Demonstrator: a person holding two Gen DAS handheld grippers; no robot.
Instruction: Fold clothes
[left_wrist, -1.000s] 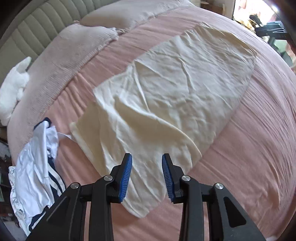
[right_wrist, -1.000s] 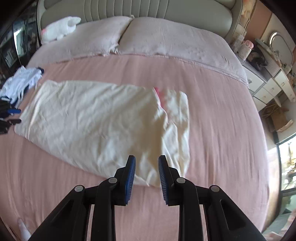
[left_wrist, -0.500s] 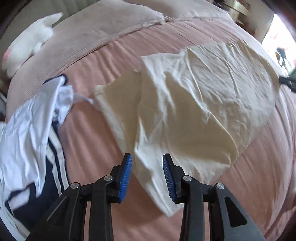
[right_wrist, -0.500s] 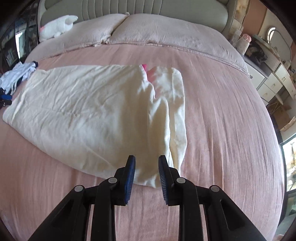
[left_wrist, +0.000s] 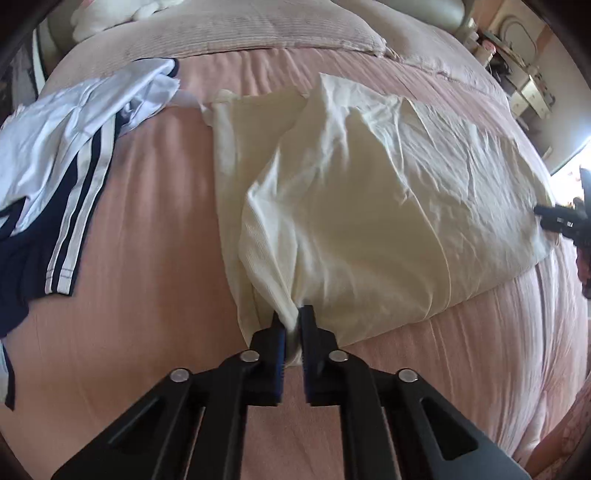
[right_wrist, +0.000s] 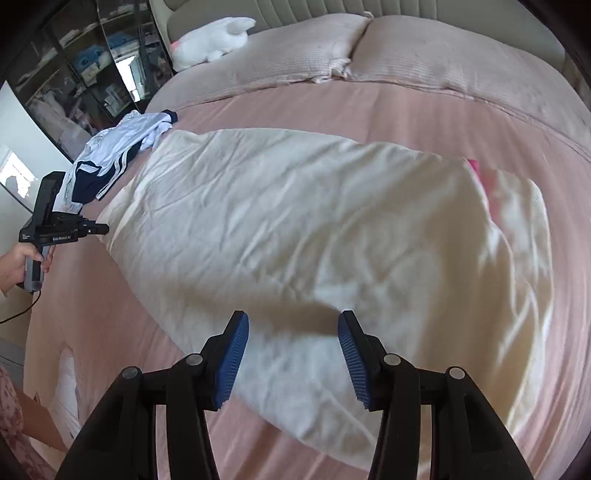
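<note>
A cream garment (left_wrist: 369, 192) (right_wrist: 295, 229) lies spread flat across the pink bedspread (left_wrist: 155, 229) (right_wrist: 332, 110). My left gripper (left_wrist: 291, 321) is shut on a bunched corner of its near edge, with cloth pinched between the blue pads. In the right wrist view that same gripper (right_wrist: 99, 229) shows at the garment's left end, held by a hand. My right gripper (right_wrist: 293, 325) hovers low over the garment's near edge. Its jaws are opening, and cloth lies below them without being pressed. The picture there is blurred.
A white and navy striped garment (left_wrist: 66, 147) (right_wrist: 110, 158) lies crumpled to the left of the cream one. Two pillows (right_wrist: 369, 55) and a white plush toy (right_wrist: 214, 40) sit at the headboard. A glass cabinet (right_wrist: 74, 74) stands beside the bed, and a dresser (left_wrist: 532, 96) at the far side.
My left gripper dropped to the garment's near corner and shut on it. My right gripper sank toward the cloth and its jaws spread wider.
</note>
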